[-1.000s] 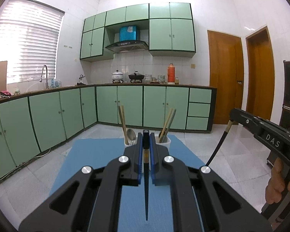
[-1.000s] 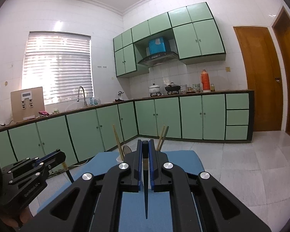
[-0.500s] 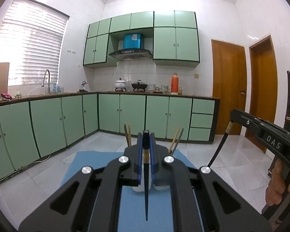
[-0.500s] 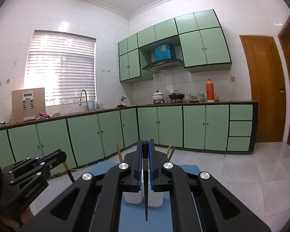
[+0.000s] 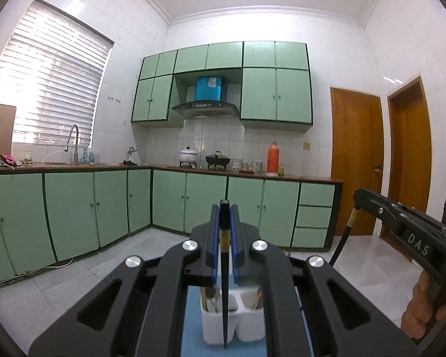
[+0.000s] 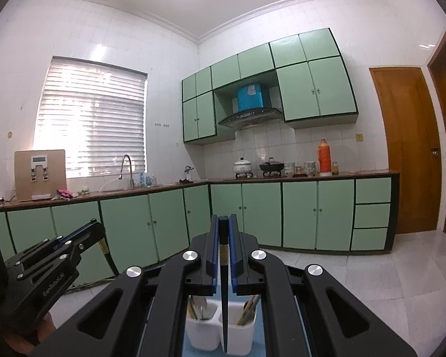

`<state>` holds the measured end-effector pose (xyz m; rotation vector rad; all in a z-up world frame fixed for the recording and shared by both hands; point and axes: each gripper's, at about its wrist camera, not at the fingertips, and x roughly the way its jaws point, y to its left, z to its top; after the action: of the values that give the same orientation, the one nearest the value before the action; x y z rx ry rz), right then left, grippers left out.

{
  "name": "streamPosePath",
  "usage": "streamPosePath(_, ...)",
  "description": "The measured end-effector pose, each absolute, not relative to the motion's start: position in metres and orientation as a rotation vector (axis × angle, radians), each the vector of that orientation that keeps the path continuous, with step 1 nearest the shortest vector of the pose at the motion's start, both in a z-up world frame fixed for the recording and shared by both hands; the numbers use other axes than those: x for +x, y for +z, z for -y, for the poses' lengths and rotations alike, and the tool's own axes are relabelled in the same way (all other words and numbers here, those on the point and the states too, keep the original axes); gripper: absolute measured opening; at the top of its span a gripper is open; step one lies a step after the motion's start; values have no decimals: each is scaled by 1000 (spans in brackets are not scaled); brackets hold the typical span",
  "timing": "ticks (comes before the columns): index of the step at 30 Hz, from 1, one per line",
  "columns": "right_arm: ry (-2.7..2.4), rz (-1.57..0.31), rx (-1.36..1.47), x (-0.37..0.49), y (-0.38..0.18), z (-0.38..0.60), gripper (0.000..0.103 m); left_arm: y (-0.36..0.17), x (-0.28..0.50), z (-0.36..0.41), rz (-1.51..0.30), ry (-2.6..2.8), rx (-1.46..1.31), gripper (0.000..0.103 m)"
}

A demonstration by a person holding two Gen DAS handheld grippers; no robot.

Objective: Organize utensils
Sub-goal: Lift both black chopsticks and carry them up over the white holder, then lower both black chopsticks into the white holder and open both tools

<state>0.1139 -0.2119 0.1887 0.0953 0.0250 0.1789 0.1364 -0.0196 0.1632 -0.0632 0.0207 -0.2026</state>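
Left hand-held gripper [image 5: 224,223] is clamped on a dark chopstick [image 5: 224,297] hanging tip-down above the white two-compartment holder [image 5: 220,324] on the blue-covered desk [image 5: 193,321]. Right hand-held gripper [image 6: 223,232] likewise grips a second chopstick [image 6: 224,303], its tip over the divider of the holder, which stands below and just beyond both grippers.

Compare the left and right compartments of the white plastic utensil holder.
The left compartment holds metal cutlery plus a brown stick; the right compartment holds wooden chopsticks. The left compartment's contents tilt slightly left; the right compartment's lean right. Both are white, open-topped and joined side by side.
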Motion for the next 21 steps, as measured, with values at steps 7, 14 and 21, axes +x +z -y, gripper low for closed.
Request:
streamPosePath(7, 163, -10, 103, 154, 201, 211, 6, 175, 176, 30, 12, -187, -77, 6)
streamPosePath(14, 144, -38, 108, 203, 197, 212, 6, 173, 227, 42, 22, -178, -89, 6)
streamPosePath(21, 133, -98, 97, 249, 171, 211, 6, 142, 283, 48, -59, -180, -104, 6)
